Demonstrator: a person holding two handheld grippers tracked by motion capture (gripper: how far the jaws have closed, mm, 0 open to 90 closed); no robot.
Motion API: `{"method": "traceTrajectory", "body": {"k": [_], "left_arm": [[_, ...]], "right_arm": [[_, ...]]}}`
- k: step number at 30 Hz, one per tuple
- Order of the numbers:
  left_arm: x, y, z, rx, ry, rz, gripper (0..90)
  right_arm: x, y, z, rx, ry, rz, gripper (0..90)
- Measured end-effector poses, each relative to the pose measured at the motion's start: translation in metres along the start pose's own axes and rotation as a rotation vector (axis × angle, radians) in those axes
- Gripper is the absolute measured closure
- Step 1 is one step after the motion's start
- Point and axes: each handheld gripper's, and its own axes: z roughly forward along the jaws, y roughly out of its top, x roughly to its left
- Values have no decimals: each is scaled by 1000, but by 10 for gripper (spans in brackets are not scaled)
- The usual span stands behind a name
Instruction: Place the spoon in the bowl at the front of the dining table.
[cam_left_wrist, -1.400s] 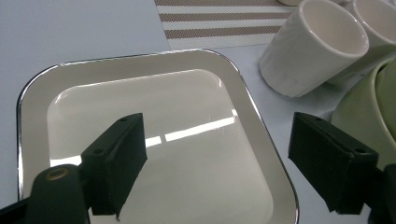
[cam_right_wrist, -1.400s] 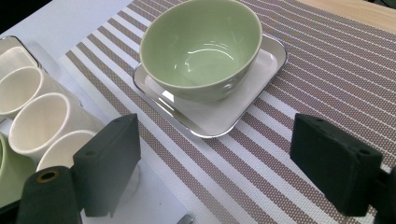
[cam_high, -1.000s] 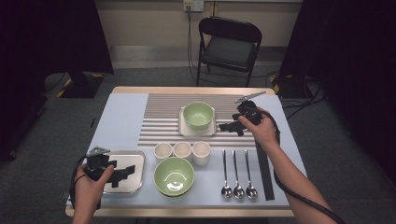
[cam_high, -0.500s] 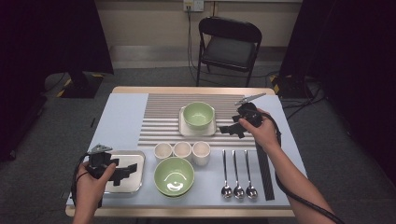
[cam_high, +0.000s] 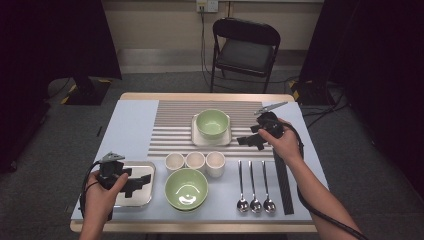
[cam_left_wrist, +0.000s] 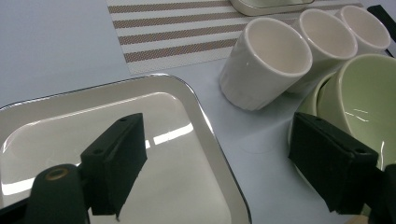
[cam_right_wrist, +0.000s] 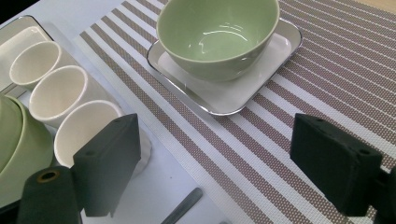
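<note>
shiny steel tray, empty, left gripper jaws apart above

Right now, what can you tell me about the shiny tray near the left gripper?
The steel tray is a shallow, square-ish dish with rounded corners and a raised rim, and it looks like polished metal that mirrors the light. It lies flat on the pale blue tabletop at the near left, with nothing in it. The left gripper hangs over it with its jaws wide apart; whether they touch it is unclear. The nearest white cup stands beside it, apart.
</note>
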Motion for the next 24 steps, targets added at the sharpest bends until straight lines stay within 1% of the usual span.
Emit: {"method": "traceTrajectory", "body": {"k": [2,5,8,10,13,15,16,17,24], "left_arm": [[-2,1,-1,-2,-4,2,188],[-4,2,0,3,-12,-5,188],[-5,4,0,4,-6,3,188],[-6,5,0,1,-8,0,188],[-8,8,0,0,-11,14,188],[-9,10,-1,-3,-13,11,188],[-9,11,-1,0,-12,22,188],[-10,12,-1,-3,-10,16,188],[-14,19,-2,0,-10,36,188]], "right_arm": [[0,-1,-1,4,0,-6,156],[1,-3,-1,7,0,-2,156],[1,-4,-2,6,1,1,156],[0,-5,-2,5,1,-3,156],[0,-6,-2,7,4,-3,157],[0,-7,-2,1,4,-8,156],[0,-7,-2,1,4,-8,155],[0,-7,-2,5,4,-6,156],[1,-9,-3,2,11,-4,156]]}}
